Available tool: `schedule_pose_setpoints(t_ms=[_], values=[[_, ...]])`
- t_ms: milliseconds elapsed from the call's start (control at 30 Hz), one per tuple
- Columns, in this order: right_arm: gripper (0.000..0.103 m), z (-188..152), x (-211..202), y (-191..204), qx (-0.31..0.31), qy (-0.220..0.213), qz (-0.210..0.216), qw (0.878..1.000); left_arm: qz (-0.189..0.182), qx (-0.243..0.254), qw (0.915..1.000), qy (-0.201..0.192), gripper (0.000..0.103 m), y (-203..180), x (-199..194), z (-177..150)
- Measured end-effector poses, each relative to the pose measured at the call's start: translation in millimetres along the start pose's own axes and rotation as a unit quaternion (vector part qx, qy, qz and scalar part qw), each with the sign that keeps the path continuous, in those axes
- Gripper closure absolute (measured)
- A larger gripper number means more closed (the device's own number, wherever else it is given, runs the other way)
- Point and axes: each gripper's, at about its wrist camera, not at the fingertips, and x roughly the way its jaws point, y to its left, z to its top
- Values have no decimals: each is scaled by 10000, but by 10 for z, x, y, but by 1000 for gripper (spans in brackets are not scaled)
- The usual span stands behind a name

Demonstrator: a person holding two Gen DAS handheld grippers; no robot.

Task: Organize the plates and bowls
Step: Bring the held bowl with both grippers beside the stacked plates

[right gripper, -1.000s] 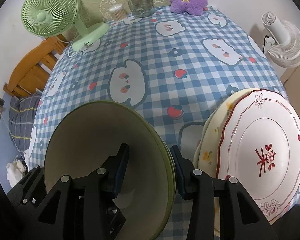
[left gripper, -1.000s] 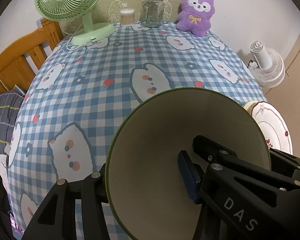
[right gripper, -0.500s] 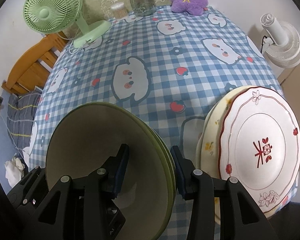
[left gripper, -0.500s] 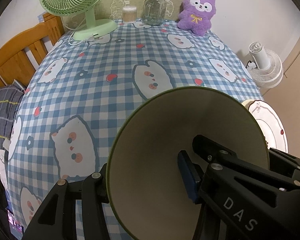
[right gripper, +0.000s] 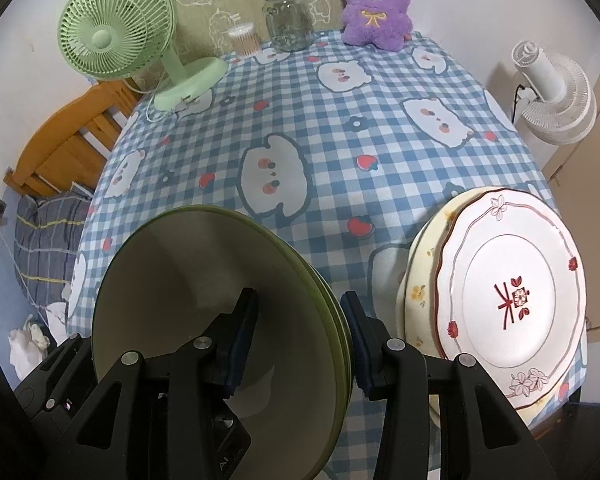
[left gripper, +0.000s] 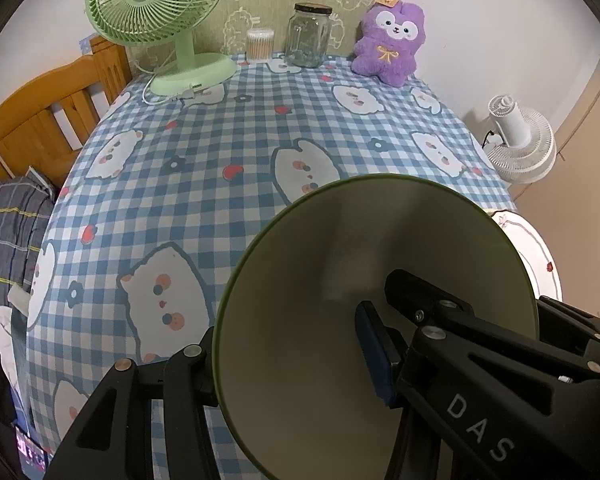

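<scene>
Plates (right gripper: pixel 512 300) sit stacked near right on the tabletop (right gripper: pixel 340 128); both tongs (left gripper: pixel 288 360) (right gripper: pixel 298 336) pinch apparently nested green bowls (right gripper: pixel 220 320), unplaced.

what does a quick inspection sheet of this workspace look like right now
surface: table under a blue checked cloth with bear prints
job's things: stacked green-rimmed bowls clamped on both sides; white red-patterned plate on a cream floral plate at the table's right edge
clutter: green desk fan, glass jar, cotton swab tub, purple plush toy along the far edge
grippers: left tongs and right tongs each shut on the bowl rim
cables: fan's white cord
surroundings: wooden bed frame, white floor fan
</scene>
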Motion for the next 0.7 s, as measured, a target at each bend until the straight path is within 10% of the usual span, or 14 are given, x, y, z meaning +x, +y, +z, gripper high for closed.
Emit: schedule_pose_setpoints(t_ms=[700], values=[[57,174,-364,-281,-54,-370,164,9992,125,45,9992,-380,49,-299,-252,185]])
